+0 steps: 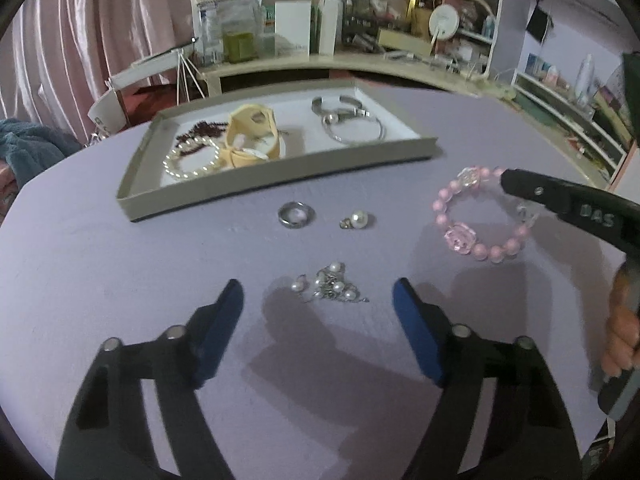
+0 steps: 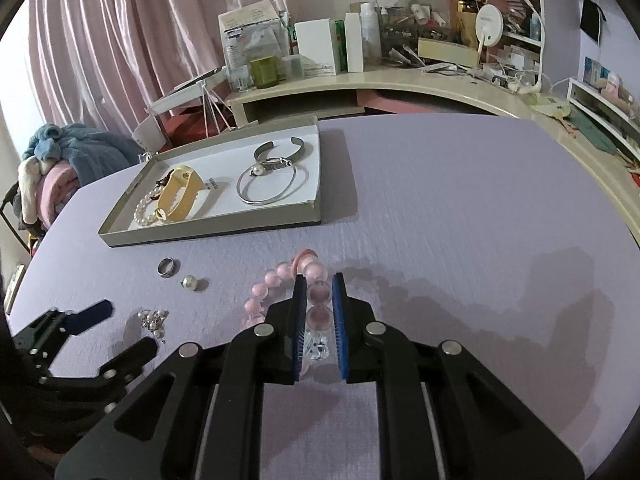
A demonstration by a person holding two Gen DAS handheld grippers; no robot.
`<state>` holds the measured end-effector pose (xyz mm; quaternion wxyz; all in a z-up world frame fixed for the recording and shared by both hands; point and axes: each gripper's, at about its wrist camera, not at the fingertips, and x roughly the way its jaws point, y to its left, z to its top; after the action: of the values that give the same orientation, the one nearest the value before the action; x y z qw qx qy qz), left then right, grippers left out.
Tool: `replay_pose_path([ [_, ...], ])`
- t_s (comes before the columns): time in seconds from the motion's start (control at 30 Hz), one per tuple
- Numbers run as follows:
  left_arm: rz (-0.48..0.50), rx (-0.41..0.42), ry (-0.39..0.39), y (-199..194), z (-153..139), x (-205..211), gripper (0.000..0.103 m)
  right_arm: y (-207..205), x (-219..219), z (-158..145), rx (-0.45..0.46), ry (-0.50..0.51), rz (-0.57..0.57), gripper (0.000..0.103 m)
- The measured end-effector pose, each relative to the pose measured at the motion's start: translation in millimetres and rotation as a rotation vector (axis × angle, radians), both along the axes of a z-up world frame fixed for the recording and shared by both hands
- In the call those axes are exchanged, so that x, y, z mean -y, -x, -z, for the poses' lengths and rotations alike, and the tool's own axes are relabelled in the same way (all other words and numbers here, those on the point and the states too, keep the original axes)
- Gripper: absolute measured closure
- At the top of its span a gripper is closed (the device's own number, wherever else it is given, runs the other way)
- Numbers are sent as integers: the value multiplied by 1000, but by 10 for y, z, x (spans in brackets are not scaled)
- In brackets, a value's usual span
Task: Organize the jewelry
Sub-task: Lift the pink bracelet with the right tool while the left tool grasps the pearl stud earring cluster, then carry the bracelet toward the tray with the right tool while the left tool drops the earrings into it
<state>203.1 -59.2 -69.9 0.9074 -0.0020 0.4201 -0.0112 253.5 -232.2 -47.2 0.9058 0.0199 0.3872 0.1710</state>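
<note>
On the lilac table (image 1: 120, 264), the right gripper (image 2: 318, 286) is closed on a pink bead bracelet (image 1: 482, 216); its blue pads press on two beads from both sides, and the rest of the bracelet hangs from the fingers just above the table, with its shadow below it. In the left wrist view this gripper enters from the right, and part of a hand (image 1: 622, 332) holding its handle is visible at the edge. The left gripper (image 1: 318, 300) is wide open, nothing is between its fingers, and it points down at a small cluster of pearl earrings (image 1: 330, 286) that lies on the table just in front of its tips. A little farther away lie a silver ring (image 1: 296, 215) and, beside it, a single pearl earring (image 1: 356, 219), apart from each other. Behind them stands a shallow grey tray (image 1: 280, 178) with a white floor. Inside it, on the left, are a white pearl bracelet (image 1: 188, 160), a dark bead string (image 1: 204, 130) and a yellow band (image 1: 250, 136); on the right are a silver cuff (image 1: 338, 102) and a thin silver bangle (image 1: 356, 128).
</note>
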Motion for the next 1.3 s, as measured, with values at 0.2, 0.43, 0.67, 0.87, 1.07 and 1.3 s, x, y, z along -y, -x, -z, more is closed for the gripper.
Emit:
replay_pose_path([
  [0.2, -24, -34, -7, -116, 51, 26, 59, -15, 46, 17, -12, -20, 1, 90],
  [0.43, -11, -33, 32, -85, 22, -14, 96, 40, 31, -17, 2, -41, -12, 90],
  [0.67, -37, 24, 52, 75, -220, -251, 96, 140, -27, -218, 52, -64, -41, 90],
  [0.87, -63, 89, 59, 211, -566, -491, 96, 210, -91, -390, 91, -68, -54, 90],
  [1.07, -79, 141, 77, 264, -879, -647, 96, 253, -118, -547, 121, -75, -60, 90],
  [1.3, -90, 204, 84, 293, -1260, -780, 96, 295, -201, -709, 162, -71, -74, 90],
])
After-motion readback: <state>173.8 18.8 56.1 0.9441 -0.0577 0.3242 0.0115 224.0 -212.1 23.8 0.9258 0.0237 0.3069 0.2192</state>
